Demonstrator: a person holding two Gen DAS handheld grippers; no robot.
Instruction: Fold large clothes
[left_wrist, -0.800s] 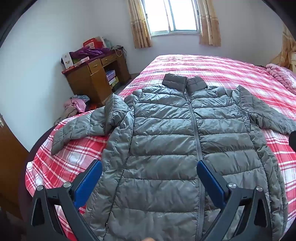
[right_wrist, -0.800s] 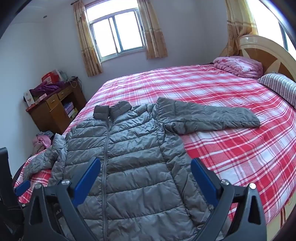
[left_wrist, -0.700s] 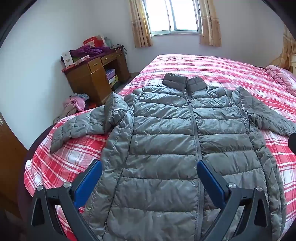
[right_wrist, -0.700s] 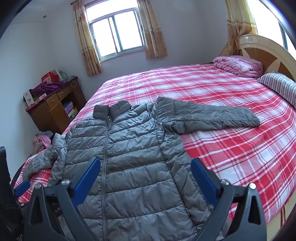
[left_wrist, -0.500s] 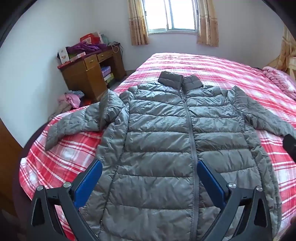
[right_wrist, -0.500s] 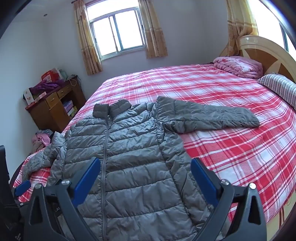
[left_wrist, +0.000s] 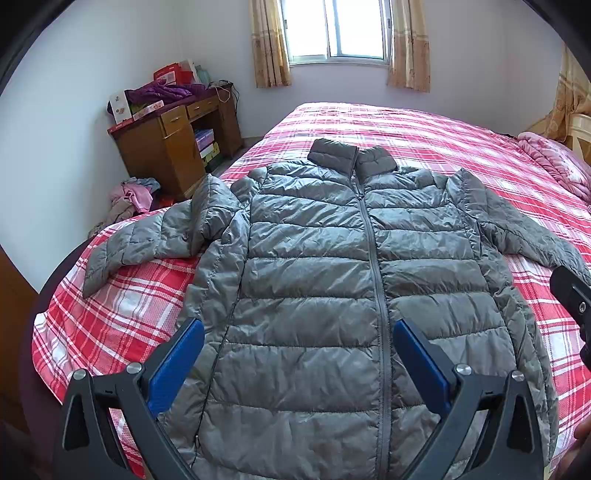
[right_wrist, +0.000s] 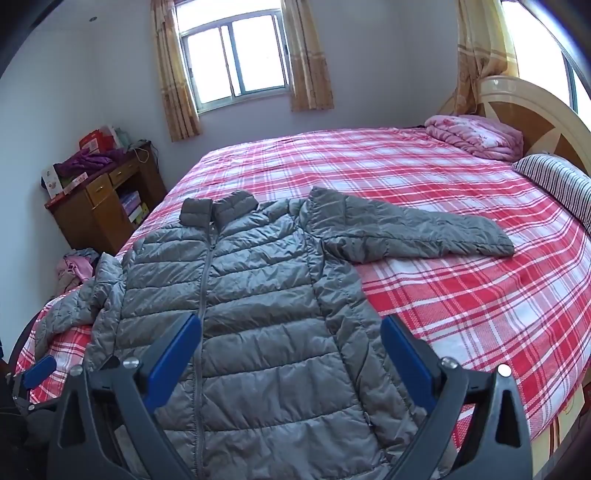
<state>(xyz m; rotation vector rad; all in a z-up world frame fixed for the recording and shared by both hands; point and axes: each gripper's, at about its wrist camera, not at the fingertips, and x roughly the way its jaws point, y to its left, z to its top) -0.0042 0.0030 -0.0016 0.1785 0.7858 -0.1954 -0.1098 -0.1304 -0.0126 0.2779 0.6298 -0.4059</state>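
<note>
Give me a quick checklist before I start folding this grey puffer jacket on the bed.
1. Jacket lying flat, front up, zipped: ok.
2. Both sleeves spread out: right-hand sleeve straight, ok; left-hand sleeve bunched at the shoulder, not ok.
3. Left gripper jaws open, nothing held: ok.
4. Right gripper jaws open, nothing held: ok.
5. Bed bare beside the jacket: ok.
6. Hem lying straight: cannot tell, hidden behind the grippers.

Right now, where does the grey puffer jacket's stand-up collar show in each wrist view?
Left wrist view: grey puffer jacket's stand-up collar sits upper centre, just below the window.
Right wrist view: the collar sits left of centre, halfway up.
Shared landmark: the brown wooden desk, left of the collar in both.
</note>
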